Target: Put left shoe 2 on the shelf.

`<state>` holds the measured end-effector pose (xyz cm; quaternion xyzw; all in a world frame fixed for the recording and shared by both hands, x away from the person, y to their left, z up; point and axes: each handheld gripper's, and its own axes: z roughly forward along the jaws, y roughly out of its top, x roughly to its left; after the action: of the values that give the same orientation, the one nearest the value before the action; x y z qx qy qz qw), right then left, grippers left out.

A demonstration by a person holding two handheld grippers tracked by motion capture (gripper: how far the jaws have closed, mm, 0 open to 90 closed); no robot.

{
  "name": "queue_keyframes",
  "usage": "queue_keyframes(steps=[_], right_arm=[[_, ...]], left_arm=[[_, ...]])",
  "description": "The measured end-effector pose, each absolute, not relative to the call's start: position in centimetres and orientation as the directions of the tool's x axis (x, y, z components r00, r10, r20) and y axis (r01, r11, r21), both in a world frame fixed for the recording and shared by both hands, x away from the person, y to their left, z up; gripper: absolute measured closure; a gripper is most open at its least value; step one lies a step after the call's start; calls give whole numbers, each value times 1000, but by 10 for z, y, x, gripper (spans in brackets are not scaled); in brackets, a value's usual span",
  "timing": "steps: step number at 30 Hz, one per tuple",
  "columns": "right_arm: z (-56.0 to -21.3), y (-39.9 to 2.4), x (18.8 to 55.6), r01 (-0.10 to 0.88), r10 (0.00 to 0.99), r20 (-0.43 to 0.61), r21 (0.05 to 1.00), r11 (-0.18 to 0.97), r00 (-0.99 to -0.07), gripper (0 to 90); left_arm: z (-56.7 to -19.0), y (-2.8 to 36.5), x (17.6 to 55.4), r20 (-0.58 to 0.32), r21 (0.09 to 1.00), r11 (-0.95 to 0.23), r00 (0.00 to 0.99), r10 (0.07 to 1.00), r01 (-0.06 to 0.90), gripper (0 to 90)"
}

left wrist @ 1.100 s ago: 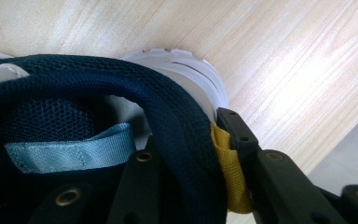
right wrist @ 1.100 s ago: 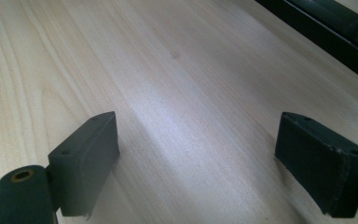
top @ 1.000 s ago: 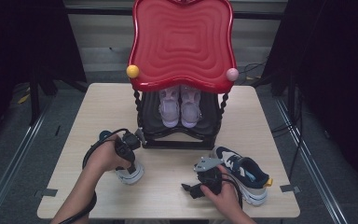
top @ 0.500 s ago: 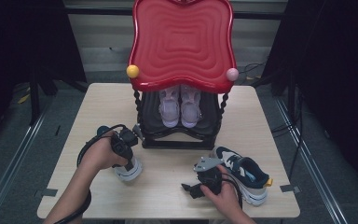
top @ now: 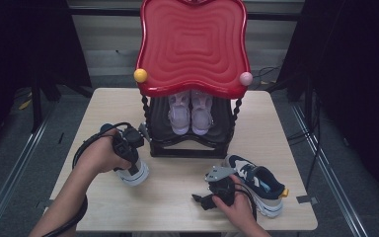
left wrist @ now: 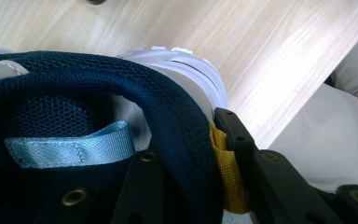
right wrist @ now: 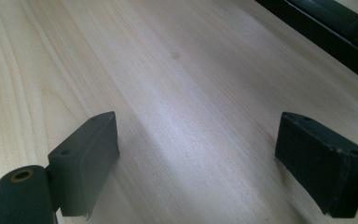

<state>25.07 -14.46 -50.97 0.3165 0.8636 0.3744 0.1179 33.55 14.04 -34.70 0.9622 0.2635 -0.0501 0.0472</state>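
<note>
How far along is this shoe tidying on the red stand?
One pale pair already sits on the rack under the red top. In hand: the left gripper is clamped on the collar of a navy shoe. Left: its mate, the navy sneaker, lies on the table beside the open right gripper.

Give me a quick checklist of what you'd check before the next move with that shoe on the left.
1. Left hand-held gripper clamped on the left shoe's dark blue collar: ok, one jaw inside, one outside.
2. Yellow heel tab free: not ok, pinched under the outer jaw.
3. Right hand-held gripper open and holding nothing: ok.
4. Second shoe out of the way on the table: ok.
5. Room on the rack beside the pale pair: cannot tell.
</note>
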Motion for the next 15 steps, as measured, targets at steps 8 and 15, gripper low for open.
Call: queue_keyframes(steps=[8,15], right_arm=[[-510,-145,251,459,635,34,721,519,-772,128],[-510,-145,251,459,635,34,721,519,-772,128]], left_arm=[[-326,140,334,-115,81,-851,853,509,519,738],[-306,137,332,-118,87,-862,865,488,499,736]])
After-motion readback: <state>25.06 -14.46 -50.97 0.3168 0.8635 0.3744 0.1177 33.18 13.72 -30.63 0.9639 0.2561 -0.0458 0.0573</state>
